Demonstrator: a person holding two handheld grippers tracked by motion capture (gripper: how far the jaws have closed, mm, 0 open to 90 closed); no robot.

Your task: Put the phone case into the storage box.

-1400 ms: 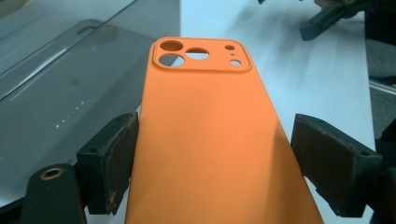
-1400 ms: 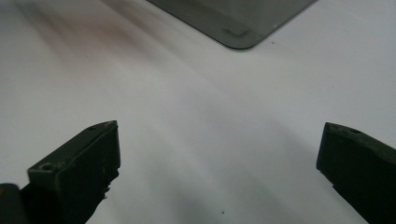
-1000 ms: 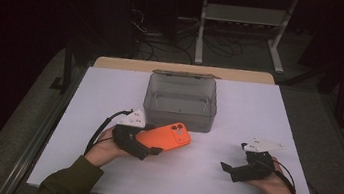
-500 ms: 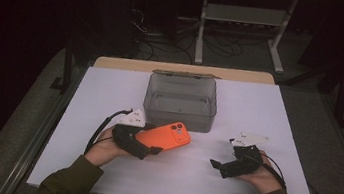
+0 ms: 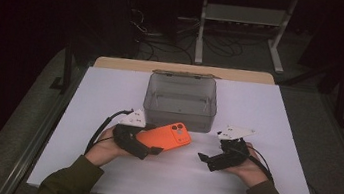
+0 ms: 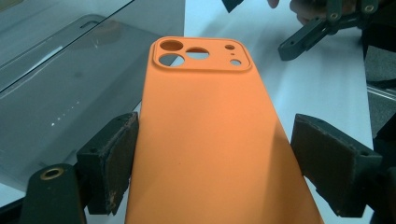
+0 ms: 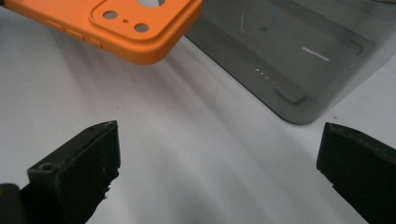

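An orange phone case [image 5: 167, 136], with camera cut-outs at its far end, sticks out to the right from my left gripper [image 5: 145, 149]. In the left gripper view the case [image 6: 205, 130] lies between the two pads, and the left gripper [image 6: 215, 154] is shut on its sides. My right gripper [image 5: 204, 159] is to the right of the case, pointing left at it with its jaws wide apart. In the right gripper view the case's camera corner [image 7: 116, 23] hangs at the upper left, beyond the right gripper [image 7: 219, 158], which has nothing between its jaws.
A clear grey plastic box [image 5: 180, 109] stands open-topped just behind the case, at the middle of the white table [image 5: 268, 115]. Its wall [image 6: 60, 93] is close on the left gripper's left side. The table's front edge runs near both forearms.
My right gripper has moved left across the table toward the case. The left gripper and the case have stayed in place.
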